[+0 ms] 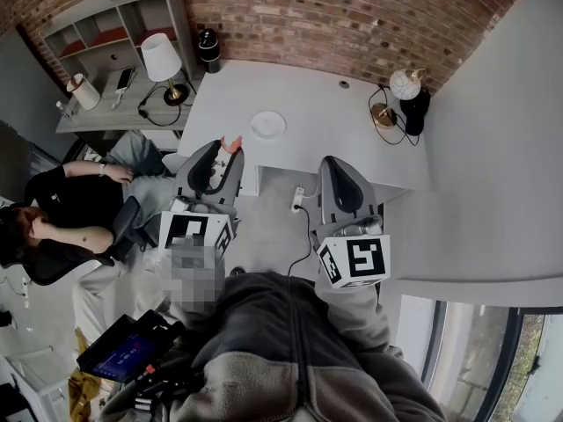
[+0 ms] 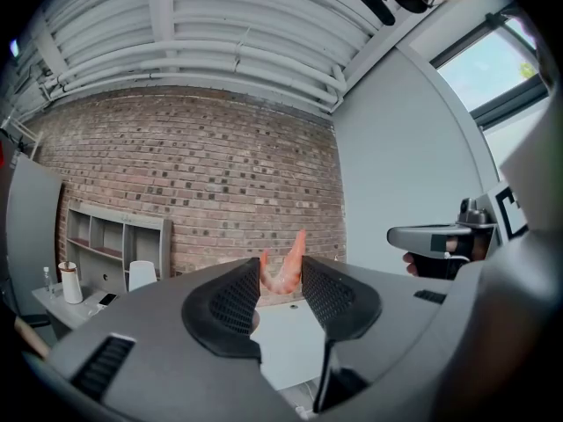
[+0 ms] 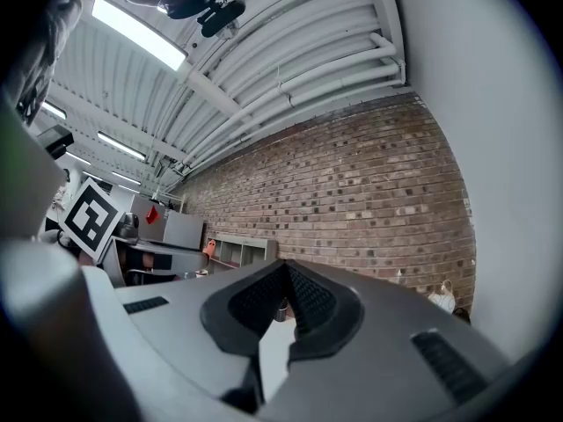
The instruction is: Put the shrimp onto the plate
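Left gripper [image 1: 225, 154]: pressed onto the shrimp [image 2: 282, 272]. The shrimp is pinched between the pads near the tips, with its tail ends sticking up past them. It is carried in the air at the near edge of the white table [image 1: 317, 104]; no contact with the tabletop is seen.

Plate [image 1: 268, 124]: seen just ahead of the left gripper's tips and slightly to their right, on the table. Nothing is seen on it.

Right gripper [image 1: 341, 167]: held back off the table edge, well right of the plate. Its jaws are pressed together at the tips, with nothing held between them.

Status, as judged: pickup is done, placement is not. What is left is a short carry forward over the plate, a lowering, then a release. Only one shrimp is seen in the pictures.
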### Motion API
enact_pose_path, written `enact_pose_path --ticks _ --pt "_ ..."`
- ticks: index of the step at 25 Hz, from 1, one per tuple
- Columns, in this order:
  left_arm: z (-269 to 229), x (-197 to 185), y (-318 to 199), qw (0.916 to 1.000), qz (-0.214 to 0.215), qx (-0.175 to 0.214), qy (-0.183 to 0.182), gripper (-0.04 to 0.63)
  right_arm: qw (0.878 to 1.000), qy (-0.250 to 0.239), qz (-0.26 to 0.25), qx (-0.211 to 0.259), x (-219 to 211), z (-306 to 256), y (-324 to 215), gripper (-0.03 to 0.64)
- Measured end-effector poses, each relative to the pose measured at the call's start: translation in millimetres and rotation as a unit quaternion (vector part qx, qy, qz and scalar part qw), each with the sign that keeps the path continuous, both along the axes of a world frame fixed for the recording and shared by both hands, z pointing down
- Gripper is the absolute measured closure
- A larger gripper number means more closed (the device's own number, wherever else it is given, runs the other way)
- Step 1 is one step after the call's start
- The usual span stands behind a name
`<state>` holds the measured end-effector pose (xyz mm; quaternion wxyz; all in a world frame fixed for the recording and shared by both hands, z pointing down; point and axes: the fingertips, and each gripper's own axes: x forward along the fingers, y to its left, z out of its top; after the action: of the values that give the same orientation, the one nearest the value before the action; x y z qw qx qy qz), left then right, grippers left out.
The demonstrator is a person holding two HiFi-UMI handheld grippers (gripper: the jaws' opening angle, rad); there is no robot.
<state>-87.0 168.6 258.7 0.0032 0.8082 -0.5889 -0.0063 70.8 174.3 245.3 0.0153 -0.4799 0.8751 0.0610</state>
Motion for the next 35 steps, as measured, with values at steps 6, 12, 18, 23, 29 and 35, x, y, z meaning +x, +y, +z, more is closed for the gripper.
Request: enact_pose_path --ticks 6,12,18,23,29,35 --pt "4 -1 -1 0.9999 -0.005 -0.011 0.0 0.448 1.0 0.001 -0.003 -0.008 -1 2 -2 0.615" --pt "11 -1 -1 0.9996 -0.005 -0.027 0.001 0.448 1.0 0.002 -0.006 -0.022 -2 8 -3 0.615" --pt "22 -4 3 0.999 -0.007 -0.043 -0.003 0.448 0.999 0.002 -0.009 -0.043 -4 23 -1 0.615" --pt "35 6 -7 0.9987 -0.012 -0.049 -0.005 0.448 0.999 0.008 -0.02 -0.05 3 37 -10 0.615" --pt "58 10 -42 0.9987 0.002 -0.052 -0.003 0.448 0.998 0.016 -0.01 -0.054 2 60 -39 0.615" --pt "53 1 -94 0.9988 0.018 -0.045 -0.003 0.448 0.999 0.018 0.001 -0.05 -12 57 -83 0.615"
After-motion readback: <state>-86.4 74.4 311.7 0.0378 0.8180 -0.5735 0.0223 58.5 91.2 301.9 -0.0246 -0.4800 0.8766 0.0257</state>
